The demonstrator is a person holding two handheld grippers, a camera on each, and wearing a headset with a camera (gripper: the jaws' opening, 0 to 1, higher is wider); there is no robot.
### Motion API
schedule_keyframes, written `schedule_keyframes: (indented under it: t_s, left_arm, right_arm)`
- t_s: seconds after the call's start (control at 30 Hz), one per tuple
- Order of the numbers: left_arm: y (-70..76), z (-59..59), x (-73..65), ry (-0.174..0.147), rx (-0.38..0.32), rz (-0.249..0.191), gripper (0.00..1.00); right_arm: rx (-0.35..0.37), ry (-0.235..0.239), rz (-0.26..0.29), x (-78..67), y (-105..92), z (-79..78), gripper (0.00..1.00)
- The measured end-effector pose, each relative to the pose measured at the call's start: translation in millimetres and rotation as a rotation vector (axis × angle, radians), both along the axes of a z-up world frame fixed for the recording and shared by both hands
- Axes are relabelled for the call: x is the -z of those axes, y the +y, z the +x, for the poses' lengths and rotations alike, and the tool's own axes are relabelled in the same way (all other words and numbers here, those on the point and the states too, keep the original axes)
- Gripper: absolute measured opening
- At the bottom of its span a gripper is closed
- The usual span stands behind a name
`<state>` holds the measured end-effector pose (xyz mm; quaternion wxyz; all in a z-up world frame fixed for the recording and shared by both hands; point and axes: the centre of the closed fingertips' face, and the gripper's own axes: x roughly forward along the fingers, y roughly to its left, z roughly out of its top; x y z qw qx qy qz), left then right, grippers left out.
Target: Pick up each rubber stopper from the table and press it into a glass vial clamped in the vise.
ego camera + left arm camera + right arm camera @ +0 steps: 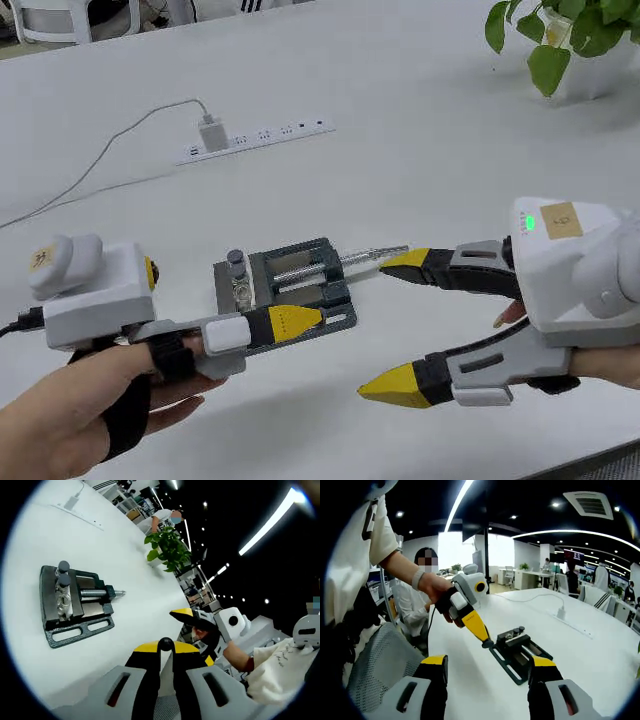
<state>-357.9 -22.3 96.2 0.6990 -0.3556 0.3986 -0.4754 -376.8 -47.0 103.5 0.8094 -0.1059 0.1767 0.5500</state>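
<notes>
A dark grey vise (300, 285) sits mid-table, its screw pointing right. At its left end stand two glass vials capped with grey stoppers (236, 262), with clear glass (241, 293) beside them. From above, the same stoppered vials (63, 573) and vise (75, 605) are visible. My left gripper (310, 319) hovers just in front of the vise, shut on a small dark rubber stopper (165, 643), which sits at its yellow tips (488, 643). My right gripper (398, 323) is wide open to the right of the vise, holding nothing.
A white power strip (255, 140) with a plugged-in charger and cable lies at the back left. A potted plant (560, 40) stands at the back right. A mesh chair (380, 670) is at the table's near side.
</notes>
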Motion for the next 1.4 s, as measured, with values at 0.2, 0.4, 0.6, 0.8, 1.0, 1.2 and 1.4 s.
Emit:
schedule_keyframes:
  t_s: [0.2,0.4,0.6,0.8,1.0,1.2,1.4]
  left_arm:
    - [3.1,-8.0,-10.4,0.076,0.014,-0.099,0.04]
    - [10.4,-13.5,-21.6,0.131,0.013,-0.193,0.04]
    - [12.4,-21.7,-32.7,0.195,0.028,-0.277,0.04]
    - [14.6,-21.9,-38.8,0.203,0.019,-0.317,0.04]
    - [15.2,-24.1,-45.2,0.231,0.023,-0.368,0.04]
    - [14.7,-26.3,-46.3,0.238,0.022,-0.38,0.04]
    - [15.7,-26.7,-46.7,0.238,0.025,-0.384,0.04]
  right_arm:
    - [-0.038,-0.026,0.047,-15.8,10.8,-3.2,0.53]
    - [-0.076,-0.058,0.077,-24.9,22.2,-7.3,0.41]
    - [-0.103,-0.07,0.098,-28.6,32.5,-9.4,0.29]
    - [-0.134,-0.074,0.122,-34.1,39.5,-12.8,0.19]
    - [-0.148,-0.081,0.14,-41.1,42.0,-14.5,0.16]
    - [-0.171,-0.084,0.135,-42.2,45.9,-17.7,0.14]
    - [-0.184,-0.089,0.139,-44.0,49.5,-19.7,0.12]
